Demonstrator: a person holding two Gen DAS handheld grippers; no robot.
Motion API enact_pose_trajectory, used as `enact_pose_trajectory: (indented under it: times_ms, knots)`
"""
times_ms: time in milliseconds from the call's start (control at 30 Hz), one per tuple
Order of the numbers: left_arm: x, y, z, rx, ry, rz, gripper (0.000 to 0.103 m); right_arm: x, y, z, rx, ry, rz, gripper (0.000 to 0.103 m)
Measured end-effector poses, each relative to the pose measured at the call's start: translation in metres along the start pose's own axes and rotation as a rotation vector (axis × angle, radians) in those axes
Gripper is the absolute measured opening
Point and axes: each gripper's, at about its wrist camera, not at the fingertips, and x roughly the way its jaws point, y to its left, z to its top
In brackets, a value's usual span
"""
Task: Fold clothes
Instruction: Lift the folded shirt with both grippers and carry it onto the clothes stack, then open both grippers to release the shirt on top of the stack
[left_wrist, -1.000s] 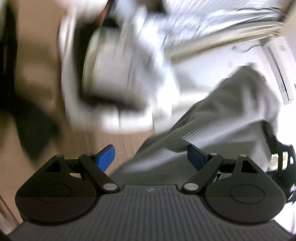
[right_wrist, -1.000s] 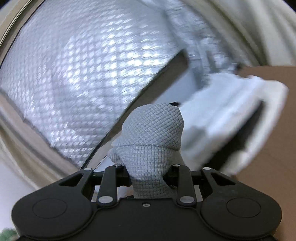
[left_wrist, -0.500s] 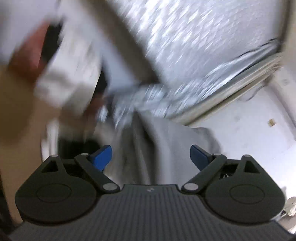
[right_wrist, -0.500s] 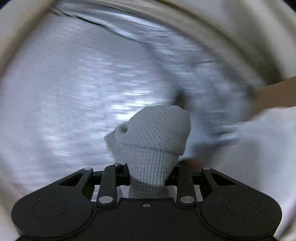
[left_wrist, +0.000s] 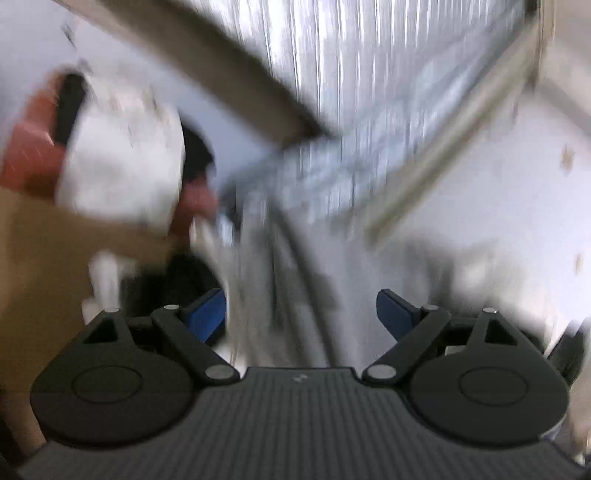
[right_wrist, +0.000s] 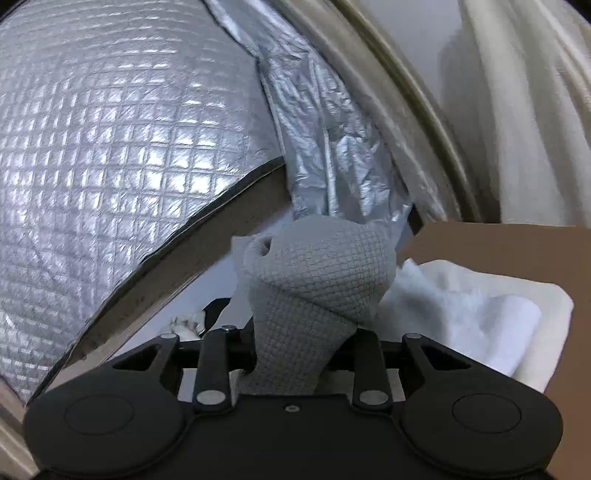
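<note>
A grey waffle-knit garment (right_wrist: 321, 273) bulges up between the fingers of my right gripper (right_wrist: 303, 343). The jaws are opening, but the cloth still fills the gap and hides the pads. In the blurred left wrist view the same grey garment (left_wrist: 295, 280) hangs as a streak straight ahead. My left gripper (left_wrist: 301, 314) stands wide, its jaws closing a little. Its blue pads (left_wrist: 207, 314) are well clear of the cloth on either side. A hand with a white gripper body (left_wrist: 122, 158) shows at the left of that view.
A silver quilted cover (right_wrist: 110, 147) fills the left and its loose flap hangs behind the garment. A brown cardboard box (right_wrist: 517, 251) at the right holds white cloth (right_wrist: 461, 306). A cream curtain (right_wrist: 517, 110) hangs at the upper right.
The right gripper swung across the silver cover and back toward the box with the grey garment. Its fingers now stand a little wider. The left view swung from the floor toward the silver cover.
</note>
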Motion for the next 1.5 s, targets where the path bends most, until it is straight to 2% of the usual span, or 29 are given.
enact_pose_trajectory:
  times_ms: [67, 100, 167, 200, 267, 300, 367, 400, 467, 533, 567, 633, 733, 800, 833, 867, 933, 1000, 1100, 1167, 1333, 1433, 1500]
  knots:
    - [-0.012, -0.002, 0.003, -0.011, -0.081, -0.036, 0.089, 0.004, -0.005, 0.004, 0.024, 0.03, -0.034, 0.04]
    - [-0.013, -0.004, 0.003, 0.002, -0.085, -0.043, 0.088, 0.005, -0.007, 0.005, 0.035, 0.043, -0.048, 0.041]
    - [-0.006, -0.008, 0.0, 0.051, -0.049, -0.041, 0.088, 0.003, -0.012, 0.004, 0.047, 0.06, -0.04, 0.045]
    - [-0.001, -0.009, -0.002, 0.064, -0.026, -0.036, 0.088, 0.001, -0.014, 0.004, 0.051, 0.077, -0.028, 0.051]
    - [0.012, -0.012, -0.009, 0.077, 0.027, -0.021, 0.088, -0.007, -0.014, 0.005, 0.035, 0.092, -0.024, 0.056]
    - [0.022, -0.012, -0.013, 0.092, 0.082, 0.017, 0.088, -0.011, -0.013, 0.006, 0.022, 0.096, -0.026, 0.058]
    - [0.044, -0.01, -0.024, 0.125, 0.2, 0.118, 0.089, -0.025, -0.005, 0.008, -0.047, 0.071, -0.104, 0.059]
    - [0.047, -0.008, -0.027, 0.122, 0.204, 0.129, 0.09, -0.033, 0.0, 0.008, -0.089, 0.051, -0.157, 0.063]
    - [0.045, -0.007, -0.027, 0.082, 0.197, 0.124, 0.089, -0.049, 0.017, 0.004, -0.229, -0.032, -0.264, 0.064]
    - [0.038, -0.015, -0.021, 0.109, 0.161, 0.125, 0.087, -0.055, 0.036, -0.001, -0.378, -0.096, -0.28, 0.056]
    - [0.031, -0.02, -0.019, 0.141, 0.12, 0.121, 0.086, -0.058, 0.045, -0.003, -0.453, -0.129, -0.287, 0.044]
    - [0.019, -0.028, -0.017, 0.194, 0.038, 0.091, 0.086, -0.062, 0.062, -0.006, -0.58, -0.175, -0.269, 0.042]
    - [0.002, -0.029, -0.009, 0.174, -0.064, 0.011, 0.086, -0.044, 0.076, -0.006, -0.645, -0.118, -0.134, 0.041]
    - [0.0, -0.027, -0.004, 0.135, -0.077, -0.041, 0.086, -0.025, 0.078, -0.008, -0.669, -0.092, -0.131, 0.041]
    - [0.005, -0.027, -0.003, 0.132, -0.038, -0.062, 0.086, -0.015, 0.079, -0.009, -0.681, -0.078, -0.129, 0.041]
    - [0.013, -0.027, -0.002, 0.139, 0.025, -0.081, 0.086, -0.004, 0.076, -0.008, -0.677, -0.067, -0.142, 0.04]
    - [0.035, -0.023, -0.007, 0.154, 0.179, -0.063, 0.086, 0.019, 0.062, 0.0, -0.627, -0.055, -0.191, 0.038]
    - [0.05, -0.017, -0.019, 0.162, 0.235, 0.007, 0.087, 0.033, 0.04, 0.006, -0.546, -0.036, -0.212, 0.038]
    - [0.056, -0.01, -0.019, 0.112, 0.255, 0.008, 0.089, 0.047, 0.006, 0.006, -0.436, 0.008, -0.185, 0.04]
    - [0.058, -0.008, -0.019, 0.09, 0.263, 0.003, 0.089, 0.046, -0.012, 0.001, -0.373, -0.01, -0.159, 0.042]
    - [0.057, -0.012, -0.024, 0.109, 0.257, 0.02, 0.09, 0.043, -0.032, -0.01, -0.302, -0.057, -0.115, 0.048]
    - [0.06, -0.013, -0.027, 0.127, 0.256, 0.027, 0.092, 0.036, -0.031, -0.012, -0.296, -0.062, -0.162, 0.059]
    - [0.059, -0.015, -0.026, 0.147, 0.266, 0.033, 0.093, 0.023, -0.029, -0.012, -0.277, -0.072, -0.212, 0.084]
